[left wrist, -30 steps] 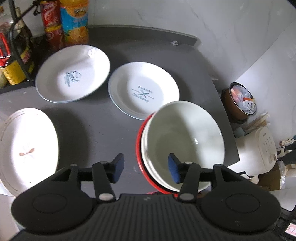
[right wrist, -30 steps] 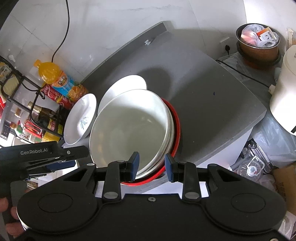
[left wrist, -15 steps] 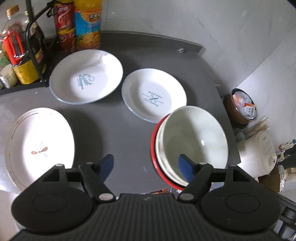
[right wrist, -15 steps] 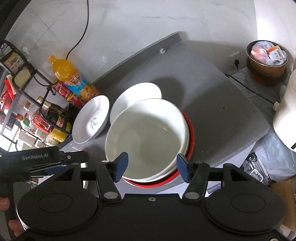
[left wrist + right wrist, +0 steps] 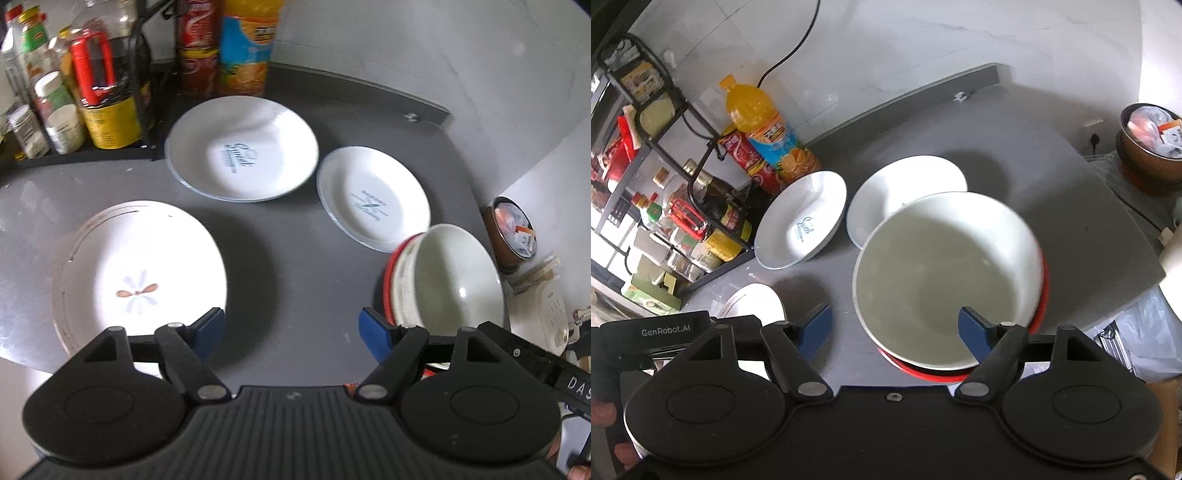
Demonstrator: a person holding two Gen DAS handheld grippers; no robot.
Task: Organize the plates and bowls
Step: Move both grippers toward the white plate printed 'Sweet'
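A: At the near edge of the counter [image 5: 295,258], what does the left tool [image 5: 293,332] have?
B: Nothing. Its blue pads [image 5: 210,330] stand wide apart over bare grey surface, one by the rim of the flower plate [image 5: 140,273], the other just beside the stacked bowls [image 5: 454,280].

A: And the right tool [image 5: 895,325]?
B: Also spread wide and empty. Its right pad overlaps the near rim of the white bowl [image 5: 945,277] in view; whether it touches I cannot tell. The left pad hangs over open counter [image 5: 1052,177].

A: Where exactly are the bowls?
B: Nested at the counter's front right corner, white ones inside a red bowl [image 5: 1039,302] whose rim shows underneath. From the left wrist view the stack looks tilted toward the right.

A: Farther in?
B: Right behind the stack lies a small white plate [image 5: 373,197] with blue print; the bowls hide part of it from the right wrist view. Left of it sits a deeper white dish [image 5: 242,147] with blue script, apart from the small plate.

A: And at the back?
B: An orange juice bottle [image 5: 768,125] and a red bottle [image 5: 746,155] against the wall, beside a black wire rack [image 5: 676,122] crowded with jars and bottles. Off the counter's right end stands a brown bin [image 5: 1150,147] with rubbish.
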